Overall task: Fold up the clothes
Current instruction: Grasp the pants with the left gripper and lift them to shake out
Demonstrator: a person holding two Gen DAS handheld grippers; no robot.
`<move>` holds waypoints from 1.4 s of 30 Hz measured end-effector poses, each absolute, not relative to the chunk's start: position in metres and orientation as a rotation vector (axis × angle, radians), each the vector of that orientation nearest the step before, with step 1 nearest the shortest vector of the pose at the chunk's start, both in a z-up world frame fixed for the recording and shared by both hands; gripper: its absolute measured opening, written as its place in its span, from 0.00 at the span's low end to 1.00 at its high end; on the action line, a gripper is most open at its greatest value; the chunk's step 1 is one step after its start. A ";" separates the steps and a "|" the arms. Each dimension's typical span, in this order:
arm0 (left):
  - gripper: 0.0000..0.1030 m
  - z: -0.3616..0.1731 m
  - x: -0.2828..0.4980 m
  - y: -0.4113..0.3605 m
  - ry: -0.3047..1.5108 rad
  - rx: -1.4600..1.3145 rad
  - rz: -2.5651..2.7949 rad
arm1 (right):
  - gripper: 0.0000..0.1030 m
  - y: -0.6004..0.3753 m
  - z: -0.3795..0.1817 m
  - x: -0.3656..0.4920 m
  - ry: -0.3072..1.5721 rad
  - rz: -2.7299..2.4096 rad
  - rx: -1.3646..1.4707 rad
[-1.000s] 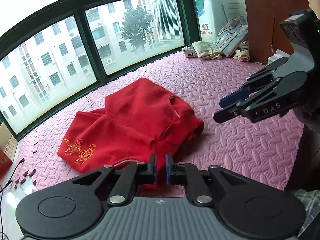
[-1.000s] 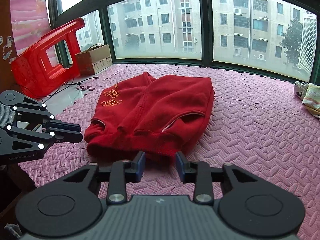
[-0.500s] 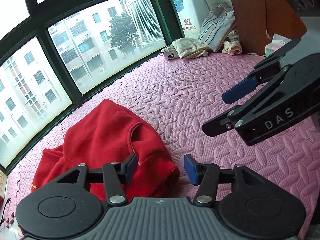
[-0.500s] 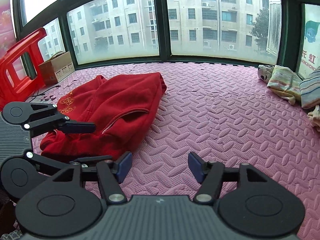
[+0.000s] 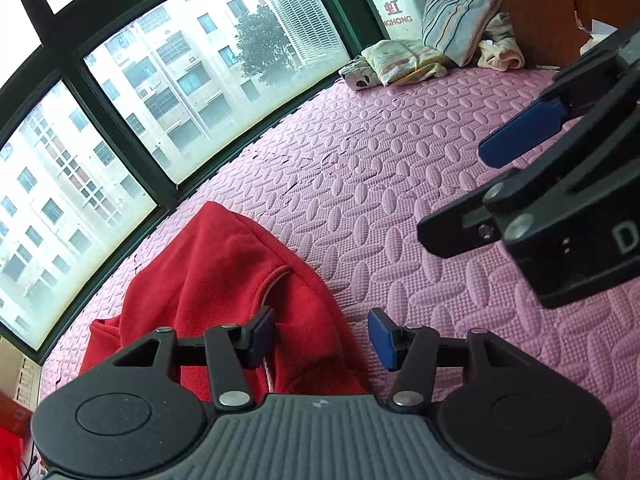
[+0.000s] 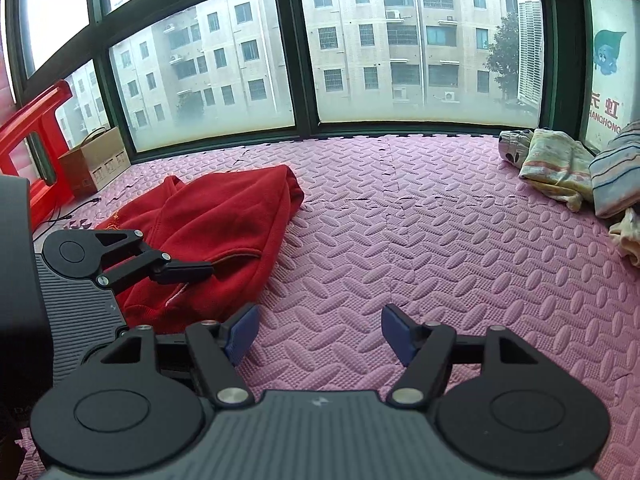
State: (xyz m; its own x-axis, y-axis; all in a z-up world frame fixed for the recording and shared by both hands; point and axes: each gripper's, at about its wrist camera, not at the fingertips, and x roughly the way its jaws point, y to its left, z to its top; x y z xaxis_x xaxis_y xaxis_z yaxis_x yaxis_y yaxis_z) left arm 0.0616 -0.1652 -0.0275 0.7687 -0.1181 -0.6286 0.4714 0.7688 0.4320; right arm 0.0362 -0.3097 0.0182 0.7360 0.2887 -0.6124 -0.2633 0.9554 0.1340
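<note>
Red garment [image 5: 224,280] is folded and lying free on the mat, my left gripper [image 5: 320,334] and right gripper [image 6: 318,334] have just spread open and empty, so next I judge it's the clothes pile [image 6: 560,164] beyond it.

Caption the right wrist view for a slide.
Open right gripper over pink foam mat, red garment folded at left.

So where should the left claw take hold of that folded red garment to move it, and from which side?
My pick is the rounded folded edge of the red garment facing the bare pink mat. It lies bunched and thick there, so one pad can probably slide under it. Bring the left claw in low from the mat side; its jaws stand open, nothing between them.
</note>
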 end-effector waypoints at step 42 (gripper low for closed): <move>0.11 0.105 0.002 0.102 0.517 0.008 -0.364 | 0.27 -0.211 -0.024 0.191 0.840 0.438 0.113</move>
State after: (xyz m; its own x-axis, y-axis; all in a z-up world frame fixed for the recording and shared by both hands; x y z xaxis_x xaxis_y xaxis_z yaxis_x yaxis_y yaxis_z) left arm 0.0017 0.1016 0.1051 0.8065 -0.3386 -0.4846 0.3425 0.9358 -0.0838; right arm 0.1906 -0.2112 -0.0239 0.5841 0.4184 -0.6956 -0.3304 0.9053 0.2670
